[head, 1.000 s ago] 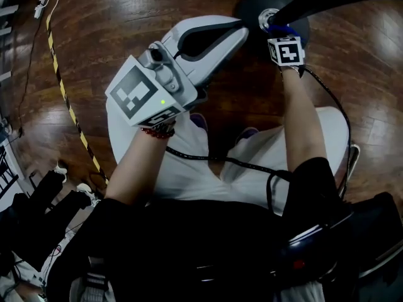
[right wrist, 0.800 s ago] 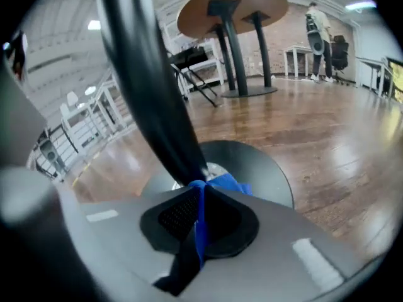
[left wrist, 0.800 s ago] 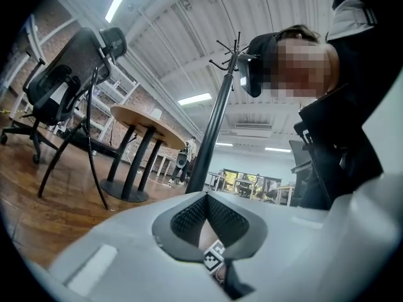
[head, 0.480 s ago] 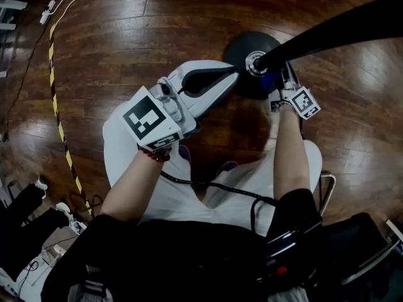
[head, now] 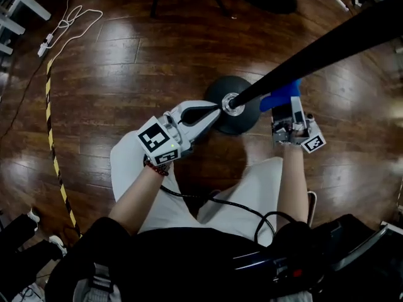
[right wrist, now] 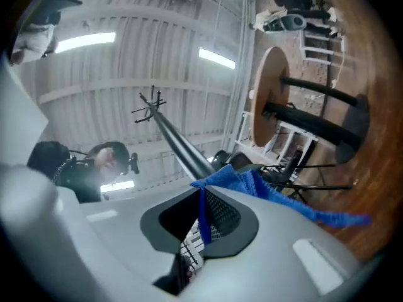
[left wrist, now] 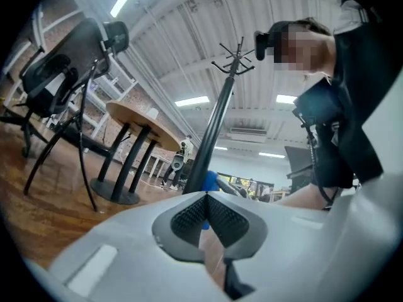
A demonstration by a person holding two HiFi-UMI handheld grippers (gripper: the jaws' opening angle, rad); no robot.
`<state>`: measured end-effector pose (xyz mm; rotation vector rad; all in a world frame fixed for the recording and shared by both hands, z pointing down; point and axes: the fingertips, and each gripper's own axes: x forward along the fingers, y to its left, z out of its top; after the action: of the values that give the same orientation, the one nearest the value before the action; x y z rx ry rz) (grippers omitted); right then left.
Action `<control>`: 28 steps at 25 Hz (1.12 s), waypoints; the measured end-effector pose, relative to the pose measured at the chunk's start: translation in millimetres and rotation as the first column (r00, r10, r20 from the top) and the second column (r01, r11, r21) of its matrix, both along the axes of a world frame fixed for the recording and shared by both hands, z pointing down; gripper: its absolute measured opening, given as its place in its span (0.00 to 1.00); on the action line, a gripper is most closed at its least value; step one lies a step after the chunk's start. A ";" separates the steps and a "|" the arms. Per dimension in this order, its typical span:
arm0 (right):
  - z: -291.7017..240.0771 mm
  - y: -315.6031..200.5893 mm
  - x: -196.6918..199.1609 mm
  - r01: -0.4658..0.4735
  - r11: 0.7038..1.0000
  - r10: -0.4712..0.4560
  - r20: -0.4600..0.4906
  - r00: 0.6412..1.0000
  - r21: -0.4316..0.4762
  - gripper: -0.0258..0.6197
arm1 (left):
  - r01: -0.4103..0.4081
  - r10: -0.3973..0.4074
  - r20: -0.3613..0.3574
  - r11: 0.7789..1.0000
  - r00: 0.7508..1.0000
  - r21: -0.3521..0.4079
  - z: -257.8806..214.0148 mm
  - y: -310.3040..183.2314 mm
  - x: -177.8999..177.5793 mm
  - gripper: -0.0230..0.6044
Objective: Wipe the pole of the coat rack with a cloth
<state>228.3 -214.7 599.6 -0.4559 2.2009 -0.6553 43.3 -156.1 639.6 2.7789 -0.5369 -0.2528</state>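
The cloth [right wrist: 264, 190] was seen clamped between the clenched jaws of the right gripper [right wrist: 201, 197], a blue strip of it running down between the pads and the rest bunched over the tips. Just beyond those tips the pole [right wrist: 179, 146] was seen rising; whether the cloth pressed on it could not be settled there. In the head view the cloth [head: 281, 96] was shown low on the pole [head: 302, 61], on its near side, with the right gripper [head: 291, 113] right behind it.

The jaws of the left gripper [left wrist: 206, 197] were closed on each other with nothing held between them. The pole [left wrist: 217, 124] stood just past their tips, and a patch of the cloth [left wrist: 209, 182] was visible behind it.

Only the head view showed the round base [head: 242, 121] on the wood floor [head: 126, 61], with the left gripper [head: 214, 110] at the pole's foot, opposite the right one. Only the gripper views showed the hooks [left wrist: 236, 55] at the pole's top. A round table [left wrist: 138, 121] and a chair [left wrist: 56, 68] were seen in the left gripper view.
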 end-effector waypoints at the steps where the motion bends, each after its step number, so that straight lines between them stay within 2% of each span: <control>1: -24.5 1.9 -6.6 0.021 0.999 -0.019 -0.034 0.999 0.042 0.07 | -0.025 0.025 0.004 0.999 1.000 0.032 -13.2 4.7 3.9 0.03; 4: -94.4 -2.5 -12.4 0.006 0.986 0.017 -0.133 0.991 0.168 0.07 | -0.090 0.091 -0.004 0.986 0.996 0.143 -68.4 15.0 17.2 0.03; 6: -139.2 -8.5 -2.2 -0.067 0.972 0.105 -0.164 0.981 0.224 0.07 | -0.107 0.119 -0.041 0.969 0.992 0.224 -116.2 18.5 26.9 0.03; 8: -181.2 -9.8 4.6 -0.130 0.955 0.183 -0.183 0.966 0.267 0.07 | -0.133 0.161 -0.083 0.952 0.983 0.275 -156.5 21.4 36.9 0.03; 11: -232.6 1.2 -7.7 -0.129 0.935 0.200 -0.191 0.961 0.331 0.07 | -0.182 0.217 -0.069 0.923 0.974 0.338 -185.9 22.2 50.3 0.03; 13: -257.9 4.8 -13.1 -0.125 0.935 0.190 -0.169 0.967 0.333 0.07 | -0.190 0.227 -0.061 0.912 0.972 0.363 -202.8 20.8 59.9 0.03; 16: -290.5 4.0 -7.4 -0.132 0.954 0.167 -0.112 0.980 0.270 0.07 | -0.207 0.249 -0.077 0.912 0.966 0.353 -238.5 30.3 72.0 0.03; 20: -336.3 6.5 -9.6 -0.124 0.971 0.143 -0.078 0.987 0.204 0.07 | -0.246 0.262 0.001 0.907 0.965 0.343 -284.3 46.4 70.2 0.03; 25: -395.1 11.9 -17.0 -0.137 0.983 0.146 -0.066 0.987 0.126 0.07 | -0.206 0.220 -0.013 0.928 0.975 0.311 -361.2 50.2 61.9 0.03; 28: -434.4 14.9 -24.9 -0.152 0.984 0.161 -0.101 0.982 0.095 0.07 | -0.167 0.184 -0.043 0.952 0.982 0.258 -408.3 54.6 63.9 0.03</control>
<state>203.3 -199.8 165.1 -0.6253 2.2575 -0.4576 107.2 -101.6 231.3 3.0292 -0.2521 -0.3969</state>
